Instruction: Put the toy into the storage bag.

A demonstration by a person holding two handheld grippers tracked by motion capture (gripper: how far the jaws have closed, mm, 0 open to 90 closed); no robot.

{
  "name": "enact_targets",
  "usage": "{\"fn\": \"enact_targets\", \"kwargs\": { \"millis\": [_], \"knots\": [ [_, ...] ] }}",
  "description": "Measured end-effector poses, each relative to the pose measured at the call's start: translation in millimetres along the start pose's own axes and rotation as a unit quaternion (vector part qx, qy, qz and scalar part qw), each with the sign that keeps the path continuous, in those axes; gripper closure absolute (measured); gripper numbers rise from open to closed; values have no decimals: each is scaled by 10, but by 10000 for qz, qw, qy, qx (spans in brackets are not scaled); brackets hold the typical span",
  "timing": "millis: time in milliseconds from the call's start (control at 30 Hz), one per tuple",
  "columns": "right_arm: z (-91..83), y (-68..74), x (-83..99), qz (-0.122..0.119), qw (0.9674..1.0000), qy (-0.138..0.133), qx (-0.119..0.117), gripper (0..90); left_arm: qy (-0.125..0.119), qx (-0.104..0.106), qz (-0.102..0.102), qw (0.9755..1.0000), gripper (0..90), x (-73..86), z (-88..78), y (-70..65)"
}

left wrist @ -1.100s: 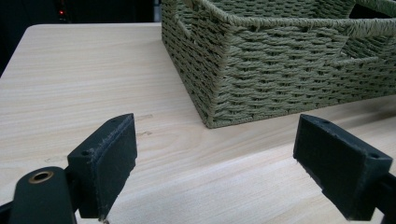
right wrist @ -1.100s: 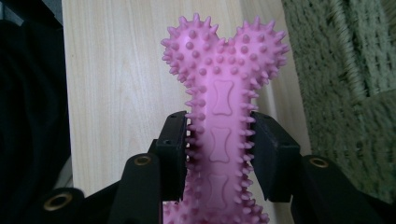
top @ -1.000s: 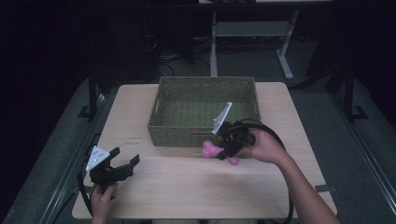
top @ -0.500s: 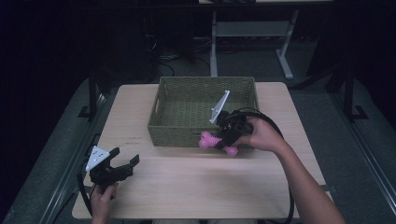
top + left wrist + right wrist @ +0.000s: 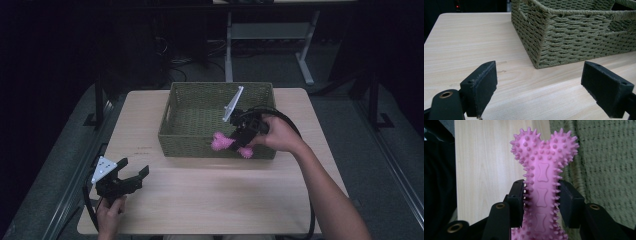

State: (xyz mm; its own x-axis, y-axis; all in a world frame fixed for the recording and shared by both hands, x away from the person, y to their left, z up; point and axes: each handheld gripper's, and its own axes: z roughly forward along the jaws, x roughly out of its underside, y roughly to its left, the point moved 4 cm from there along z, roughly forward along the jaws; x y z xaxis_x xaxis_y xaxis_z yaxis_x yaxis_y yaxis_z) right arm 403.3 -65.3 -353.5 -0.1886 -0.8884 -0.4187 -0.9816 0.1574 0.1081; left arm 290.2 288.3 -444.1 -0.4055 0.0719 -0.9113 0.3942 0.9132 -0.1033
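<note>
In the high view, a pale wooden tabletop point(image 5: 200, 200) carries a rectangular olive-green woven basket point(image 5: 195, 130) against the middle of its far edge. The right gripper point(image 5: 239, 141), held in the person's right hand point(image 5: 278, 135), hangs over the basket's near wall toward its right end, its jaws clamped on a pink spiky bone-shaped rubber toy point(image 5: 223, 143) that lies across that near rim. The left gripper point(image 5: 132, 176) sits at the tabletop's near left corner in the left hand point(image 5: 110, 215), jaws spread apart and holding nothing. In the left gripper view, the two black padded jaws stand wide apart just above the bare wood, with the basket's point(image 5: 579, 37) near left corner ahead of them. In the right gripper view, the jaws press on the toy's point(image 5: 542, 170) studded shaft from both sides, its knobbed end pointing upward; small bone shapes are embossed along the shaft, and no writing can be read. Tabletop point(image 5: 489, 170) lies behind on the left, basket weave point(image 5: 609, 170) on the right.
</note>
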Motion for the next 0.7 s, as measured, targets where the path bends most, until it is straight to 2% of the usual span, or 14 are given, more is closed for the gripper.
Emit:
{"fn": "enact_targets", "kwargs": {
  "millis": [400,700],
  "knots": [
    [-163,-246,-89,85,9999,94,107,579,-1,2,-14,10000,130,-1,2,2],
    [-225,-411,-91,151,9998,65,92,579,25,8,3,10000,130,-5,28,0]
  ]
}}
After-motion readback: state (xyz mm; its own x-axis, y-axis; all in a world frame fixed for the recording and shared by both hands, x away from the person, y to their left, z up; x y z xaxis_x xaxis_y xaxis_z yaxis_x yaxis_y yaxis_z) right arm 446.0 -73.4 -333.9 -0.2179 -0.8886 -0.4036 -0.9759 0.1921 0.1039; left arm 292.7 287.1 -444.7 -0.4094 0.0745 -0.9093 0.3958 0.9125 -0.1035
